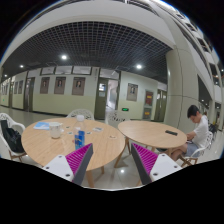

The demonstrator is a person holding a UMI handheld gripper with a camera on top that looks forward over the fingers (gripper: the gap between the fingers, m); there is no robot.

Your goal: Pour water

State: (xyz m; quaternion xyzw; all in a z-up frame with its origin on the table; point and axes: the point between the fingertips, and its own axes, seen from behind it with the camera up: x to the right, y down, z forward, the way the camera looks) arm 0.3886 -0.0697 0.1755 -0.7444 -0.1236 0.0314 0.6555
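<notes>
Blue water bottle stands on the round pale wooden table, just beyond the left magenta pad; no writing is legible. Gripper gapes wide, holding nothing

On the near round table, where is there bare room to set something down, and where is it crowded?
The table is bare along its near edge, just beyond the open claw, and on its side toward the second table. It is crowded around the blue can and the cup, with more items behind them.
</notes>
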